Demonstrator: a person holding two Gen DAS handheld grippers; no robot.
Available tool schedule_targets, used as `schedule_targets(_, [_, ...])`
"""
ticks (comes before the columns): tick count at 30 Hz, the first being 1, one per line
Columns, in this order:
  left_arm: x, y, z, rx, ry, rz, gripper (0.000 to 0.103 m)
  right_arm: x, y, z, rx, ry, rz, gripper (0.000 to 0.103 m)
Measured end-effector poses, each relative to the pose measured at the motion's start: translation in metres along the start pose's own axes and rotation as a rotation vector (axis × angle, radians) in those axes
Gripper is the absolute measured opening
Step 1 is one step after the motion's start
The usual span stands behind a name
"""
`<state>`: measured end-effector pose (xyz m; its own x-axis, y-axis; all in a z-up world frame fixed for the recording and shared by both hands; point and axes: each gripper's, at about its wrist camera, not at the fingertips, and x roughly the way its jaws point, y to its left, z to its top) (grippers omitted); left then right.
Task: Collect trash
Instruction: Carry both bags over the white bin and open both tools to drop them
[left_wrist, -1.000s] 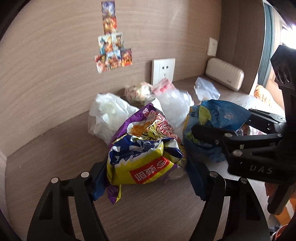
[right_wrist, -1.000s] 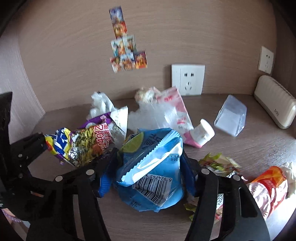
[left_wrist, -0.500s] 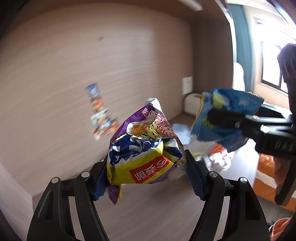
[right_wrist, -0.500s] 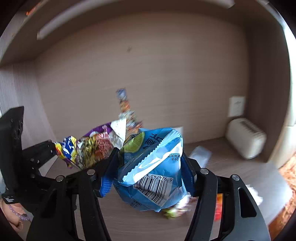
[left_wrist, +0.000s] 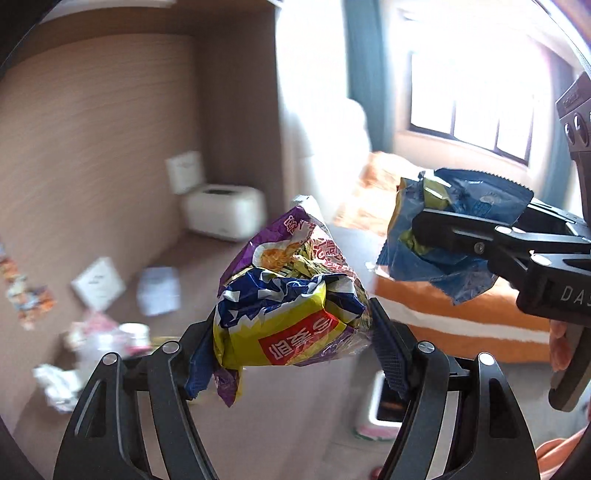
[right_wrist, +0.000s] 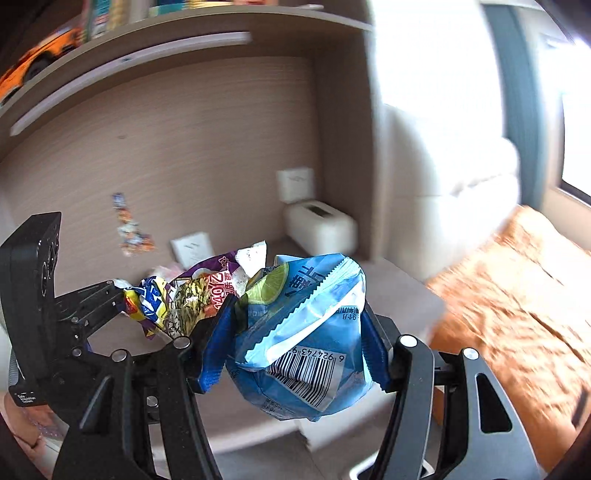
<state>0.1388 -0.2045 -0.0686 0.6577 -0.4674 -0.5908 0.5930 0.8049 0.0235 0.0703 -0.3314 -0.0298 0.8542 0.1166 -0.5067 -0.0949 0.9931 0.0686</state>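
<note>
Left to right. The left gripper (left_wrist: 291, 328) is clamped on a crumpled bundle of yellow-and-purple snack wrappers (left_wrist: 291, 306), pads pressing both sides. A second ago this bundle hung just above the desk litter; now it is carried clear, and the desk (left_wrist: 177, 254) with its remaining scraps (left_wrist: 107, 343) lies behind and to the left. The right gripper (right_wrist: 295, 339) is clamped on a blue snack bag (right_wrist: 299, 339), likewise lifted off the desk and swung toward the orange bedding (right_wrist: 517, 295). Both loads travel side by side, near one another but apart. A white container (left_wrist: 384, 406) shows low on the floor, partly hidden behind the left gripper; it is probably the bin. Judged stage: pickup done, transport under way, release not yet made.
</note>
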Motion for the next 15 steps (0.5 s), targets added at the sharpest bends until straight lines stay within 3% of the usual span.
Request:
schedule_targets(8, [0.056, -0.089, -0.013, 0.109, 0.116, -0.156, 0.072, -0.032, -0.084, -0.051, 0.131, 0.079, -0.175, 0.063])
schedule_targets(15, [0.123, -0.155, -0.044, 0.186, 0.268, -0.263, 0.072, -0.028, -0.149, -0.109, 0.255, 0.176, -0.256, 0.063])
